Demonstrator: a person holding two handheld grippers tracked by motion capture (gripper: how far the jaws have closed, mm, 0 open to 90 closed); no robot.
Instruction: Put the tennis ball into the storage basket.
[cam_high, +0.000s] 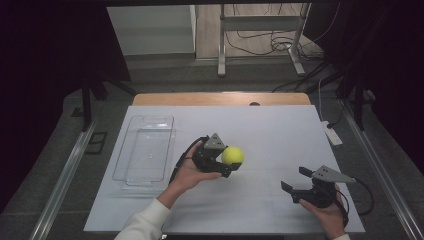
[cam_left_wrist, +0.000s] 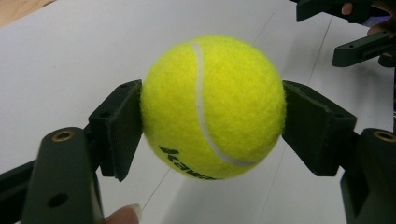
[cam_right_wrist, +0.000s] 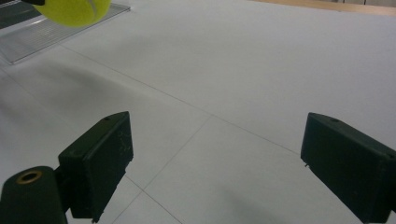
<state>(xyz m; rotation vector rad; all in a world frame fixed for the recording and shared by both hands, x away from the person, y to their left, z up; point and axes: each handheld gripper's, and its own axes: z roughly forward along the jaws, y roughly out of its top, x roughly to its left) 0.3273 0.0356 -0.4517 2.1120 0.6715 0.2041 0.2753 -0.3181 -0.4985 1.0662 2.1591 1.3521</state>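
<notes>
A: Largest item first. What carries everything?

B: The worktop (cam_high: 270, 135), covered by a white sheet marked with thin ruled lines. A strip of bare wood shows along its far edge.

A: Next in size?

B: A clear plastic tray (cam_high: 146, 150), rectangular, lying flat on the left part of the sheet. I see nothing in it.

A: Status of the left gripper?

B: The left gripper (cam_high: 226, 159) is held in the person's left hand (cam_high: 192, 172), just right of the tray, near the middle of the worktop. Its jaws are pinching a tennis ball (cam_left_wrist: 213, 106), one pad on each side of it. In the left gripper view a fingertip shows at the bottom edge.

A: And the right gripper?

B: The right gripper (cam_high: 296, 180) is held in the right hand (cam_high: 330, 207) at the near right of the worktop, well apart from the ball. Its jaws are spread wide with only bare sheet between them.

A: Location of the ball?

B: Between the left jaws, right of the tray. Yellow-green felt, white seam, dark lettering on its lower side. Whether it touches the sheet I cannot tell.
</notes>
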